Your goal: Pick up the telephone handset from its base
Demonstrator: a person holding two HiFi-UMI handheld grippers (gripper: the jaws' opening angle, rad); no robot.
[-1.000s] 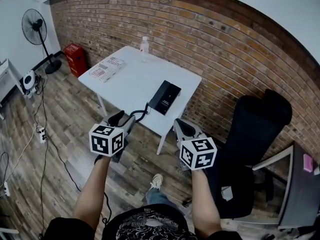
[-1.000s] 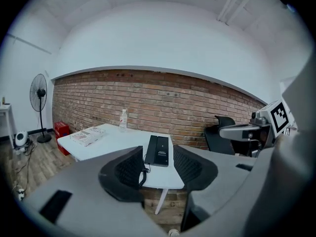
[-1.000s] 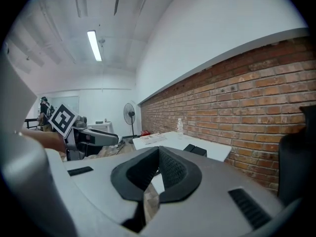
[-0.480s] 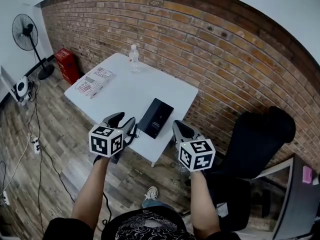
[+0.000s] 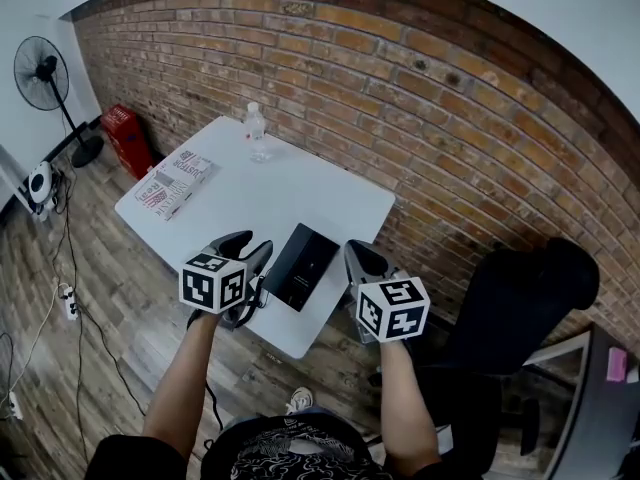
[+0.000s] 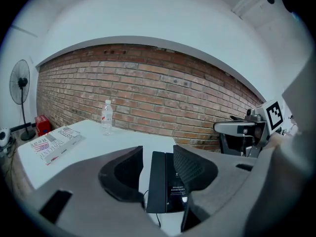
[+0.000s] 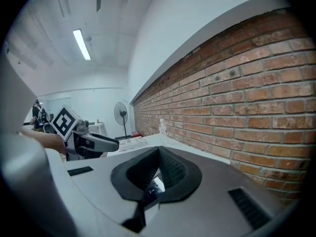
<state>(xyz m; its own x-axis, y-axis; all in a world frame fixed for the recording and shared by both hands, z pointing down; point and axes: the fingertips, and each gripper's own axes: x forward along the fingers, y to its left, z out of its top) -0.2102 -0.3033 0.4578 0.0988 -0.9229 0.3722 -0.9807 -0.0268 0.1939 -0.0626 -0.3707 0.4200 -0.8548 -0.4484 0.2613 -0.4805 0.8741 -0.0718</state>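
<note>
A flat black telephone (image 5: 300, 266) lies on the white table (image 5: 250, 193), close to its near edge. In the left gripper view the telephone (image 6: 167, 181) shows through the jaw gap, with the handset as a long bar on its left side and a cord running off toward me. My left gripper (image 5: 250, 249) hovers just left of the phone, open and holding nothing. My right gripper (image 5: 362, 258) hangs at the phone's right, beyond the table corner, its jaw tips touching. Only a sliver of the telephone (image 7: 156, 185) shows under those jaws.
A water bottle (image 5: 256, 133) stands at the table's far edge by the brick wall. A magazine (image 5: 177, 181) lies at the table's left end. A black office chair (image 5: 525, 303) is to the right. A fan (image 5: 42, 73) and a red box (image 5: 125, 133) are far left.
The person has come closer to the table. Both grippers now flank the telephone at the near edge instead of hanging short of the table. Their jaws look unchanged.
</note>
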